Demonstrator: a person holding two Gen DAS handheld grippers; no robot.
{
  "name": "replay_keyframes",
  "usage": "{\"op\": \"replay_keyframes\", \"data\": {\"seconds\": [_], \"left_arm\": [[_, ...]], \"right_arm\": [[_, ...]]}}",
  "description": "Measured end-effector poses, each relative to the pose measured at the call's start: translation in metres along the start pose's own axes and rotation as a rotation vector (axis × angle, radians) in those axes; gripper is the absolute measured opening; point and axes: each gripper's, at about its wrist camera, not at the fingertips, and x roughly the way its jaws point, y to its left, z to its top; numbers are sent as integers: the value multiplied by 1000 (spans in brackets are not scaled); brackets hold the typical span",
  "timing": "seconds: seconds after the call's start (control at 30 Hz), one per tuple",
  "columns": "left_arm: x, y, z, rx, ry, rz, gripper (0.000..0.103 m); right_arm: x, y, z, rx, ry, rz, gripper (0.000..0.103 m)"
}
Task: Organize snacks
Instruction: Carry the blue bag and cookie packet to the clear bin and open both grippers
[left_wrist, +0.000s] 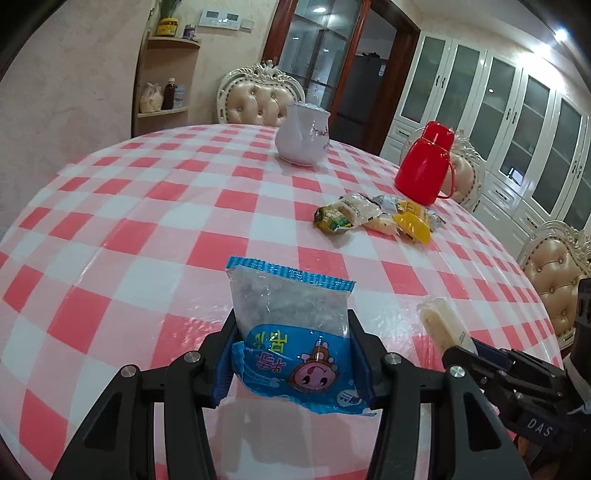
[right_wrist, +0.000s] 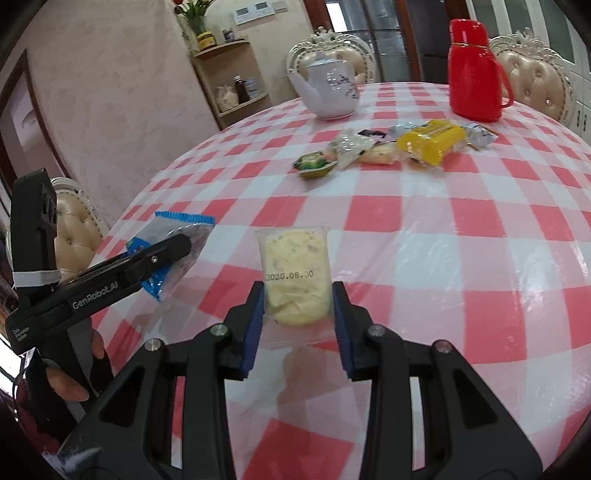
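My left gripper (left_wrist: 293, 354) is shut on a blue and clear snack packet (left_wrist: 291, 325), held above the checked tablecloth. The same packet (right_wrist: 173, 251) shows at the left of the right wrist view, pinched in that gripper. My right gripper (right_wrist: 297, 321) is shut on a clear packet holding a pale yellow pastry (right_wrist: 295, 280) with a printed date. That pastry packet (left_wrist: 443, 325) also appears at the right of the left wrist view. A pile of several snacks (right_wrist: 399, 147) lies farther across the table, with a yellow packet (left_wrist: 412, 225) and a green one (left_wrist: 332, 219).
A white teapot (left_wrist: 303, 138) and a red thermos jug (left_wrist: 426, 164) stand beyond the snack pile on the round table (left_wrist: 147, 240). Upholstered chairs (left_wrist: 554, 273) ring the table. A corner shelf (left_wrist: 166, 74) with jars and white cabinets (left_wrist: 517, 110) line the walls. A hand (right_wrist: 74, 376) grips the left tool.
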Motion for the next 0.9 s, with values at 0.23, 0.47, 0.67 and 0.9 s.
{"op": "replay_keyframes", "data": {"seconds": [0.23, 0.47, 0.67, 0.9], "left_arm": [[-15, 16, -11, -47, -24, 38, 53], [-31, 30, -14, -92, -60, 78, 53], [-58, 45, -24, -126, -86, 109, 53], [-93, 70, -46, -130, -78, 174, 53]], "right_arm": [[1, 18, -7, -31, 13, 46, 39], [-1, 36, -16, -39, 22, 88, 39], [1, 53, -21, -50, 29, 127, 39], [11, 86, -29, -88, 66, 193, 39]]}}
